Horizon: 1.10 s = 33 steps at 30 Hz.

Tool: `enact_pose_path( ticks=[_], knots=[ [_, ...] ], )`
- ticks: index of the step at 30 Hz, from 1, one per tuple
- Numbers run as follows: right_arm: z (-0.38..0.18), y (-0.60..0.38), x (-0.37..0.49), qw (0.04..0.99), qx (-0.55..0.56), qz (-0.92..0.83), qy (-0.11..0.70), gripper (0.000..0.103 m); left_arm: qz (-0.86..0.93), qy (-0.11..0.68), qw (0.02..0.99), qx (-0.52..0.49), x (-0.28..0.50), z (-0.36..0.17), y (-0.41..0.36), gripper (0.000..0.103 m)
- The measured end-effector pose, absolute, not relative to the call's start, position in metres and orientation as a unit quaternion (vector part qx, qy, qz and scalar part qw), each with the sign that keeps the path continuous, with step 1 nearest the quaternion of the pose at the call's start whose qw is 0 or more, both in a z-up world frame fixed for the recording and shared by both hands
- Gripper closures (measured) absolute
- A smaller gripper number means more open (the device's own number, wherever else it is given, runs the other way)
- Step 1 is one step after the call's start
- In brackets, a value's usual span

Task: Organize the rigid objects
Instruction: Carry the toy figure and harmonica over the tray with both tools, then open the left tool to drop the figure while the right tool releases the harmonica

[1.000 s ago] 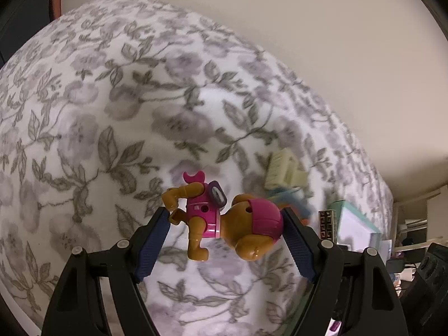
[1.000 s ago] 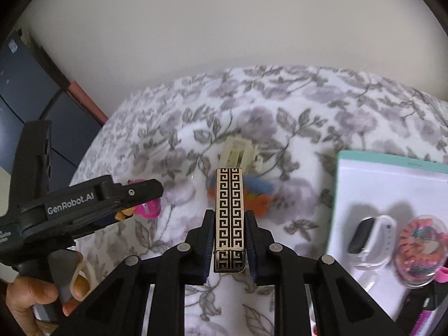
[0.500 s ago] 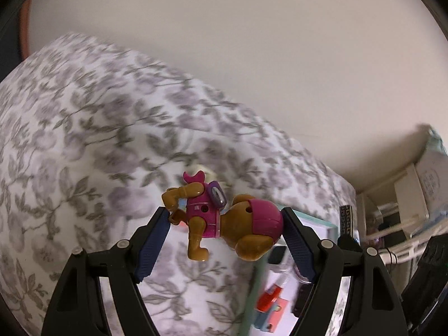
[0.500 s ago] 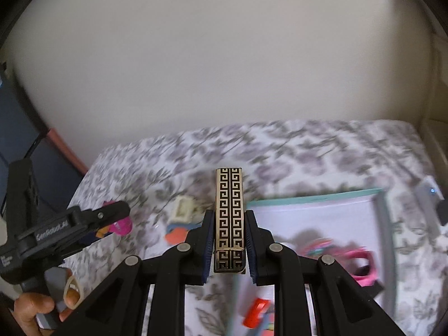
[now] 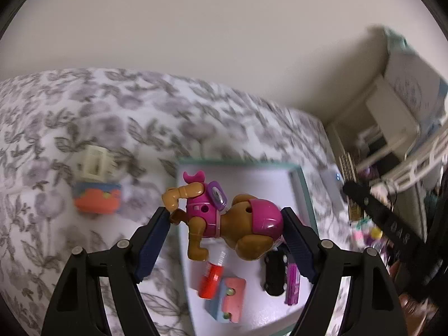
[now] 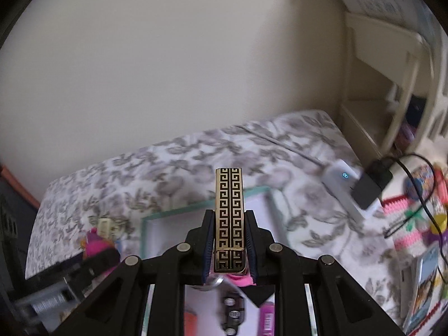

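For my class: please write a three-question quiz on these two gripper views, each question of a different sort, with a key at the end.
1. True or false: the left gripper holds a toy dog above the tray.
2. What is clamped in the right gripper? A) a watch B) a gold and black patterned bar C) a comb
3. Fill in: the cream clip and the orange and blue piece lie on the floral ____, outside the tray.

Key: 1 true; 2 B; 3 bedsheet.
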State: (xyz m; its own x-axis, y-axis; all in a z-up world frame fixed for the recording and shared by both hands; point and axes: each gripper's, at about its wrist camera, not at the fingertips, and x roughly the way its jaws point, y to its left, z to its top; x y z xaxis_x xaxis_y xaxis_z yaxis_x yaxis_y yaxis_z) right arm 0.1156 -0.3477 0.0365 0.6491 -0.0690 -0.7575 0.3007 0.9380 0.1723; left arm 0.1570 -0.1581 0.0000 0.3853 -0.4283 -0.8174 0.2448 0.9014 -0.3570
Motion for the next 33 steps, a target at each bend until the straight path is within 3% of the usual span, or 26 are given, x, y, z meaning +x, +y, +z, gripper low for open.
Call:
enact_pose_path(
  ticks=[17, 33],
  knots=[
    [-0.053, -0.375, 0.133, 0.834, 0.149, -0.154, 0.508, 0.081, -0.201, 0.594, 0.778, -0.032, 0.149, -0.061, -0.201, 0.022],
    [-0.047, -0.371, 0.135, 0.831, 0.123, -0.163, 0.518, 0.076, -0.195, 0.605, 0.772, -0.005, 0.147, -0.061, -0.206, 0.022]
  ],
)
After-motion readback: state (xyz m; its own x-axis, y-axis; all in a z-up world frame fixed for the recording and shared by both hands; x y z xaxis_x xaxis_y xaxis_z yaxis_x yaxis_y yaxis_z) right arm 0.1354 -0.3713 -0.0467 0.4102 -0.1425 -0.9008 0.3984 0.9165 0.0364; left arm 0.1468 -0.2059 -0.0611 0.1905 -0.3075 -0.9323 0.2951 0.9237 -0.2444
